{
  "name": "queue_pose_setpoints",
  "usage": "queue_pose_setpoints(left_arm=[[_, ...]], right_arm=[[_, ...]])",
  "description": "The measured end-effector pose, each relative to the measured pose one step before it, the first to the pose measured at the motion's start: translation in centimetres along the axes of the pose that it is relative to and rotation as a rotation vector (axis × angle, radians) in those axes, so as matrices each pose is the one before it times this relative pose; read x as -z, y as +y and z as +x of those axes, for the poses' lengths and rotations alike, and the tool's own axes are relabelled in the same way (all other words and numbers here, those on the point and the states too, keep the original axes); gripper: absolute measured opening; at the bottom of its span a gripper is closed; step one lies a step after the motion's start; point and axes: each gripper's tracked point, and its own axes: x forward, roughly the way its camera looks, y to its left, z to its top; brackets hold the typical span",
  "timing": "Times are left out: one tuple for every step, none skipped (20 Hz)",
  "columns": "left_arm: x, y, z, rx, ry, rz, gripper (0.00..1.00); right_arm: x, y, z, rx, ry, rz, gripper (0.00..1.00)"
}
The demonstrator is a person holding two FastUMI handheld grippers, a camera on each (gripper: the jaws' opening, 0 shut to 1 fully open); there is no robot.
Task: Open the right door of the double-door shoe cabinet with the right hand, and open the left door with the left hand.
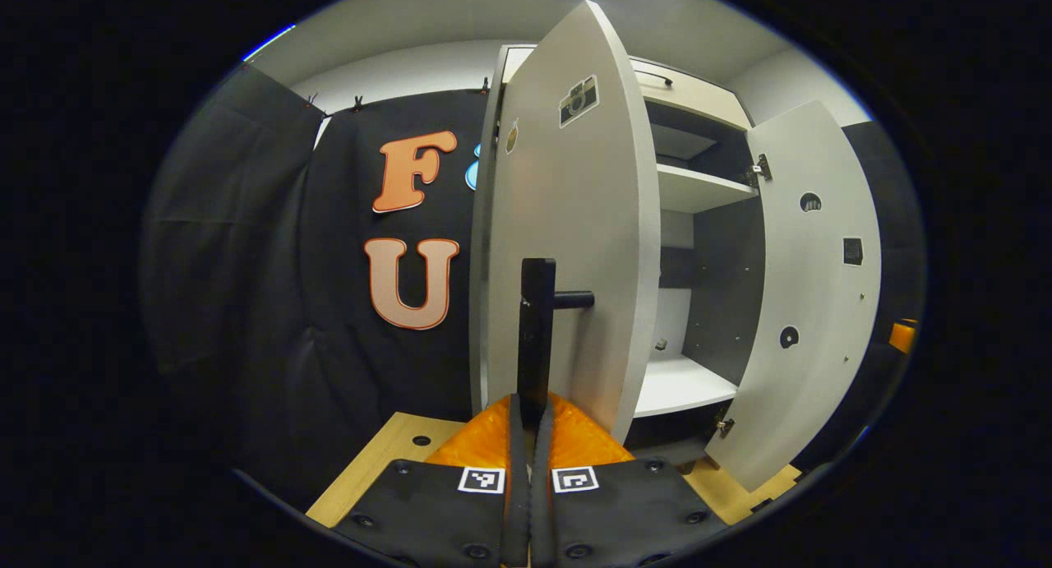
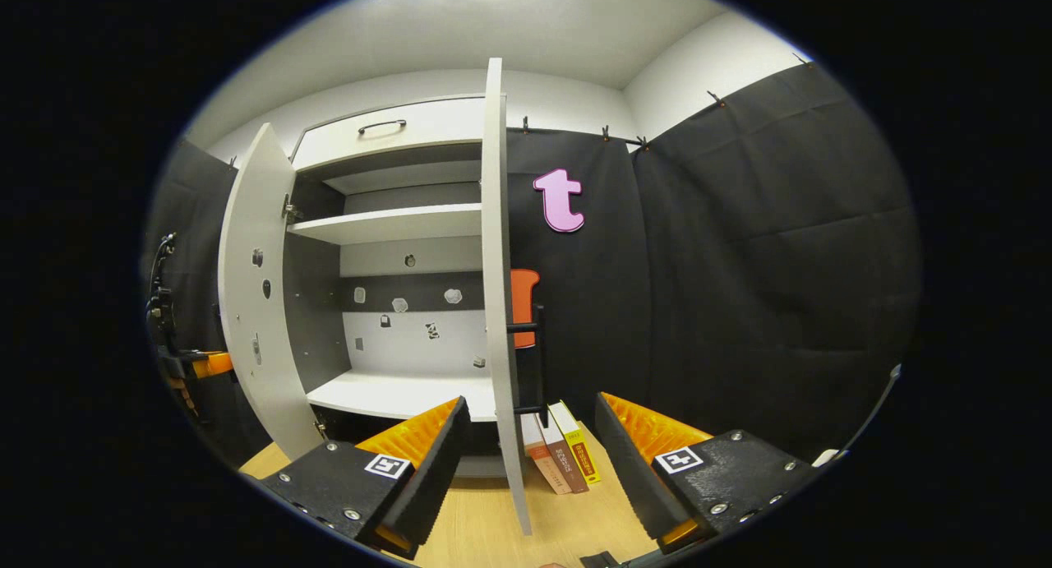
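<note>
While both doors (image 2: 255, 305) stand open, left tongs (image 1: 528, 436) pinch the handle (image 1: 536, 338); right tongs (image 2: 526, 461) are spread.

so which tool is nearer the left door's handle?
Left. The left tool is shut on the left door handle; the right tool is open, straddling the right door's edge.

Wooden table (image 2: 493, 523): shoe cabinet (image 2: 394, 264), books (image 2: 563, 449).
</note>
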Motion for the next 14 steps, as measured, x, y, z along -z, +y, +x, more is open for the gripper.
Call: queue_pose_setpoints(left_arm=[[-0.011,0.309,0.006,-0.01017,-0.00037,-0.00476,0.07],[-0.073,0.213,0.026,-0.01102,-0.00247,-0.00474,0.07],[-0.037,0.238,-0.005,-0.01062,0.00039,-0.0006,0.07],[0.091,0.366,-0.149,-0.00973,0.00149,0.00525,0.07],[0.075,0.397,-0.076,-0.00694,0.00133,0.00903,0.07],[-0.044,0.484,0.031,-0.00824,-0.00011,0.0065,0.07],[0.06,0.534,-0.023,-0.01277,0.00145,-0.00015,0.07],[-0.028,0.533,-0.16,-0.01473,0.00307,-0.00307,0.07],[-0.004,0.371,-0.204,-0.01687,0.00017,-0.00976,0.07],[-0.051,-0.089,-0.212,0.00075,-0.00165,-0.02058,0.07],[-0.106,-0.307,-0.216,0.00468,0.00055,-0.02504,0.07],[0.02,-0.06,-0.181,0.00188,-0.00122,-0.0107,0.07],[-0.06,0.23,-0.239,-0.00609,0.00131,0.00302,0.07],[-0.074,0.492,-0.199,-0.00421,0.00549,0.00521,0.07]], right_arm=[[0.087,0.413,-0.05,-0.00562,0.00225,-0.00303,0.93],[0.037,0.277,-0.121,-0.00439,0.00021,-0.00693,0.93],[0.116,0.254,-0.091,-0.00547,0.00148,-0.00949,0.93],[0.22,0.099,-0.363,-0.00447,0.00568,-0.00687,0.93],[0.155,0.225,-0.39,-0.004,0.00422,-0.00085,0.93],[0.039,0.383,-0.028,-0.0047,0.0022,0.00347,0.93],[0.058,0.389,-0.046,-0.00476,0.00121,0.00394,0.93],[0.113,0.34,-0.039,-0.0023,0.00444,0.00282,0.93],[0.195,0.518,-0.011,-0.00205,0.00391,0.00101,0.93],[0.145,0.344,0.123,0.00086,0.00199,-0.00079,0.93],[-0.038,0.268,-0.101,0.00188,0.00125,-0.00347,0.93],[-0.134,0.121,0.006,0.00282,0.00102,-0.00339,0.93],[-0.083,0.14,-0.059,0.00115,-0.00034,-0.0018,0.93],[0.003,0.684,-0.028,0.00219,0.0028,-0.00149,0.93]])
